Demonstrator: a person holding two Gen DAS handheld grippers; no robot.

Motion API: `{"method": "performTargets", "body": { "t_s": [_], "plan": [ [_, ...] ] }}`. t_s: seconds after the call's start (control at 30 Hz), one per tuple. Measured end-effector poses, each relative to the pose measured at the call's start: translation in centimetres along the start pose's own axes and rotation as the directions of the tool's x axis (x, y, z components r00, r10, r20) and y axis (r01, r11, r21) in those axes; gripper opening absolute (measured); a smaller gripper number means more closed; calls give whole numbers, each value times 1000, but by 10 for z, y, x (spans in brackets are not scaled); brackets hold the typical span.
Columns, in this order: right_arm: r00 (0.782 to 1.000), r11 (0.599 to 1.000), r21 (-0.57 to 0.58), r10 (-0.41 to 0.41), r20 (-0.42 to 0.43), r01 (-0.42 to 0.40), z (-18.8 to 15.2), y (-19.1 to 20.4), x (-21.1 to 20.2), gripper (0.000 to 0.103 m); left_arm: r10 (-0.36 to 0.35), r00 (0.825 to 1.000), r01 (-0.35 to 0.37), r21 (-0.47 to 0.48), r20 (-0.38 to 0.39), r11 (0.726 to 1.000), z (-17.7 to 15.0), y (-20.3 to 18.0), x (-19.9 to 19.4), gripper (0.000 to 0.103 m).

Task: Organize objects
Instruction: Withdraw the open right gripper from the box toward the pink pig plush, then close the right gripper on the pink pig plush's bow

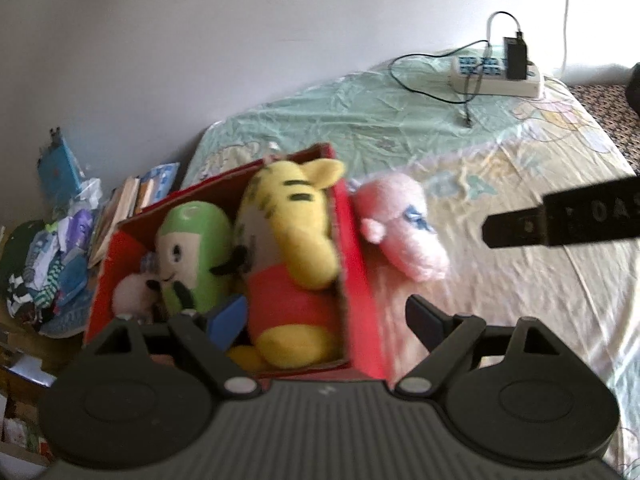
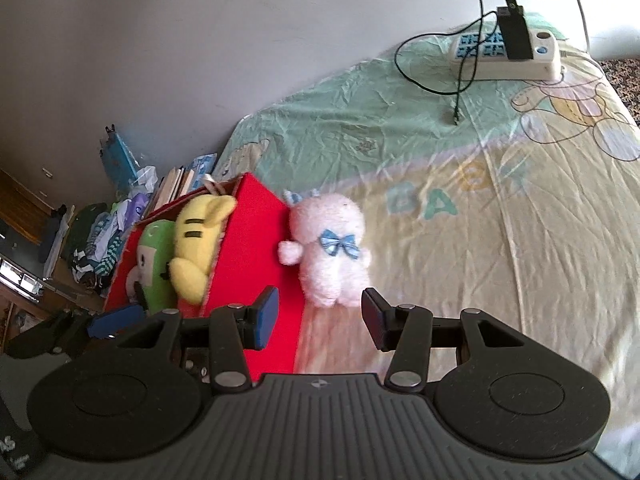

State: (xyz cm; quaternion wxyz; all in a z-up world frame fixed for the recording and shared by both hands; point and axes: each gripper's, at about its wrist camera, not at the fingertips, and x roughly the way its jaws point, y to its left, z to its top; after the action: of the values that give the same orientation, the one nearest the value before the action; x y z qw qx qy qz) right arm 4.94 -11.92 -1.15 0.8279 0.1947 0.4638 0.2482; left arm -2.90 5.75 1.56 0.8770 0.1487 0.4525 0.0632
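Note:
A red box (image 1: 360, 280) stands on the bed and holds a yellow striped plush (image 1: 288, 240), a green plush (image 1: 196, 248) and a small white plush (image 1: 132, 292). A pink plush with a blue bow (image 2: 332, 248) lies outside, against the box's right wall (image 2: 256, 248). My left gripper (image 1: 326, 320) is open over the box's near right corner, one pad inside and the other outside. My right gripper (image 2: 320, 316) is open and empty, just short of the pink plush (image 1: 400, 228). One of its black fingers (image 1: 560, 220) shows in the left wrist view.
A white power strip (image 2: 512, 52) with a black charger and cable lies at the far end of the bed (image 2: 500, 240). Books and a heap of clothes (image 1: 52, 264) sit left of the box. A pale wall runs behind.

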Motion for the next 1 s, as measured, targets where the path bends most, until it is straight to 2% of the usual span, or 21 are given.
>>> {"method": "performTargets", "body": {
  "t_s": [0.23,0.37,0.47,0.63,0.73,0.9,1.0],
  "plan": [
    [997,1000,0,29,-68,-29,6,-32,16,50,-71,997,71,50,4,996,-14,-39,8,90],
    [992,998,5,69,-107,-69,9,-44,33,50,-7,998,2,75,68,997,-27,-54,10,94],
    [990,996,7,88,-114,-88,13,-49,46,50,7,996,-14,81,88,997,-29,-54,11,95],
    [987,994,11,113,-116,-113,22,-51,70,51,-19,988,7,79,151,997,-29,-46,5,93],
    [986,993,19,115,-116,-114,25,-50,88,51,-25,976,8,82,214,997,-30,-39,-6,93],
    [985,989,30,144,-92,-142,29,-45,108,56,-131,968,119,65,214,991,-32,-22,-11,93],
    [985,988,36,153,-84,-150,32,-43,120,56,-183,956,179,39,227,983,-33,-11,-16,93]
  ]
}}
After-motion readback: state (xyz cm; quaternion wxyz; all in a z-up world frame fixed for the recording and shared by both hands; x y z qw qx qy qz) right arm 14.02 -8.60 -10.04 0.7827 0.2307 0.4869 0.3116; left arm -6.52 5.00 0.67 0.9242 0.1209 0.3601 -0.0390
